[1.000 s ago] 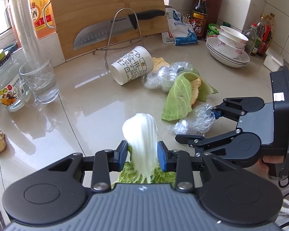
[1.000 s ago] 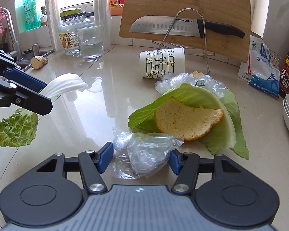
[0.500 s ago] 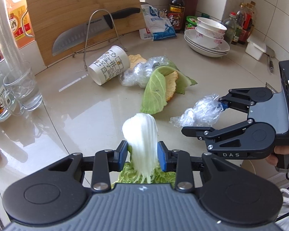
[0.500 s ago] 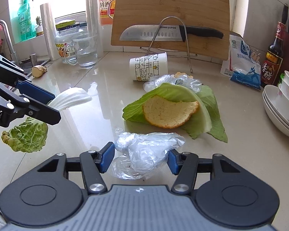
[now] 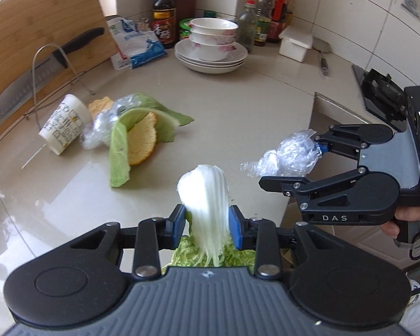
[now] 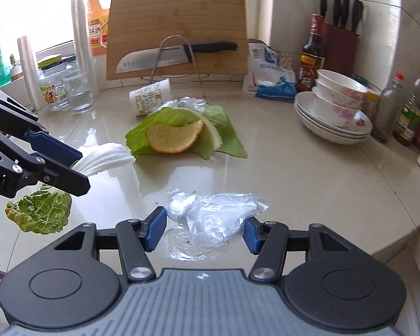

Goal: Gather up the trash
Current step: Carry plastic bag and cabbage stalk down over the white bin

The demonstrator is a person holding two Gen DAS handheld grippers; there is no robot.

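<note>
So the napa cabbage stalk (image 5: 205,196) is pinched between the blue pads of the left gripper (image 5: 207,225), white end sticking forward past the tips and the frilly green part hanging below the jaws, clear of the counter (image 5: 238,106). The crumpled clear plastic wrap (image 6: 210,218) sits between the pads of the right gripper (image 6: 203,233), jaws about half closed onto it, and in the left wrist view it looks lifted off the surface too. My read is both hands are mid-carry, each with one bit of rubbish, near the counter's front edge. Next move would be getting both over a bin and letting go, but no bin shows in either view, so where that is I can't say. Still left on the counter, well apart from both grippers: the tipped-over paper cup (image 5: 63,124), another wad of plastic (image 5: 100,131) just beside it, and the cabbage leaves (image 6: 179,131) with the orange peel (image 6: 173,137) lying on top. Those look like the next pickups. The knife (image 6: 168,56) and stacked bowls (image 6: 338,106) are well behind, not in the way.
</note>
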